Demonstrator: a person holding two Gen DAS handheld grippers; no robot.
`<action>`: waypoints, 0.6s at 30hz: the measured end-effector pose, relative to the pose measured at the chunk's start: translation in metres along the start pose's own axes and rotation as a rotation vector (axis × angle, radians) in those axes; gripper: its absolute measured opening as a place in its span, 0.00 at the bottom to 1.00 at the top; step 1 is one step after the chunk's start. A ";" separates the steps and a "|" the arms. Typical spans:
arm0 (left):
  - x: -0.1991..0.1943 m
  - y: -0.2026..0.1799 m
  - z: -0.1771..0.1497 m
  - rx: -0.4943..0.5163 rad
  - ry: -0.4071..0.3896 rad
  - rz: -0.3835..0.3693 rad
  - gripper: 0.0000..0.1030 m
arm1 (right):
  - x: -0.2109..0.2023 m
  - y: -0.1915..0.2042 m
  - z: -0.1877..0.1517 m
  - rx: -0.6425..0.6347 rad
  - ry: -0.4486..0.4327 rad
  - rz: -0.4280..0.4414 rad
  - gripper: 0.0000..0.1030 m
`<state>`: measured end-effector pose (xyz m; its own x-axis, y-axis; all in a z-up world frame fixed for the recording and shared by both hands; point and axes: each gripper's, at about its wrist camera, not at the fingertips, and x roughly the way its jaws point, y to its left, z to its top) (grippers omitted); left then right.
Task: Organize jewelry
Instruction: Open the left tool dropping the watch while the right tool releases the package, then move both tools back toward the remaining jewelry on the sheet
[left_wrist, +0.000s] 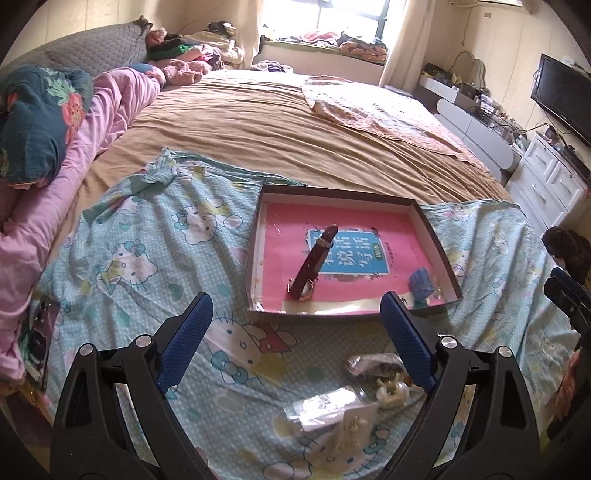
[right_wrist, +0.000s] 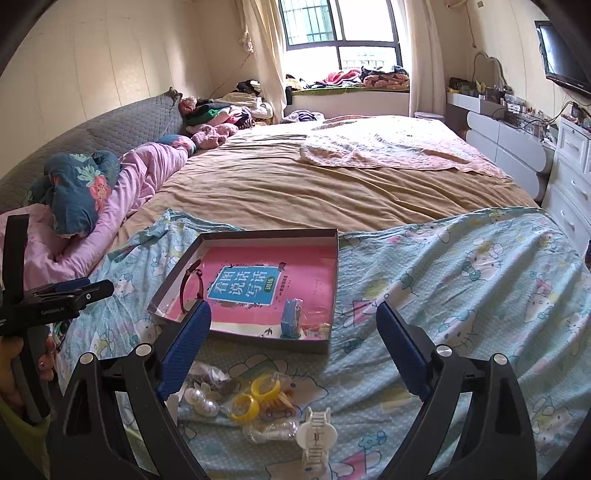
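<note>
I hold my left hand-held gripper (left_wrist: 295, 325) wide open over the Hello Kitty sheet (left_wrist: 140, 258) on the bed, with nothing between its blue pads. My right hand-held gripper (right_wrist: 291, 328) is spread just as wide and also has hold of nothing.

Ahead of both lies a shallow cardboard tray (left_wrist: 436, 236) with a pink book cover as its floor. Inside it a watch with a dark red strap (left_wrist: 314, 258) lies near the middle in the left view, its round case toward me and the strap running away. A small blue item (left_wrist: 421, 282) sits in the tray's near right corner.

The rest of the jewelry lies on the sheet just in front of the tray, beneath my right gripper: two yellow rings (right_wrist: 255, 397) in a clear bag, a cluster of large pearls (right_wrist: 201, 400) beside them, a white hair claw (right_wrist: 316, 439) nearest me, and a clear packet (right_wrist: 269, 430) between the claw and the rings.
</note>
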<state>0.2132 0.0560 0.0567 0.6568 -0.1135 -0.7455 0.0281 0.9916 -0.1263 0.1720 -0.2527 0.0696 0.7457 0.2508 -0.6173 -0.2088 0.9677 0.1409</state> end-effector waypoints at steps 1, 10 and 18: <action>-0.001 -0.001 -0.002 0.001 0.001 -0.003 0.83 | -0.002 0.000 -0.002 -0.001 0.000 0.001 0.87; -0.010 -0.011 -0.029 0.006 0.009 -0.017 0.83 | -0.017 0.003 -0.020 -0.036 0.000 0.004 0.88; -0.013 -0.016 -0.053 -0.004 0.021 -0.020 0.83 | -0.018 0.006 -0.038 -0.051 0.026 0.016 0.88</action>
<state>0.1643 0.0387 0.0342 0.6400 -0.1345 -0.7565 0.0382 0.9889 -0.1436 0.1335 -0.2521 0.0523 0.7255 0.2651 -0.6351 -0.2535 0.9609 0.1115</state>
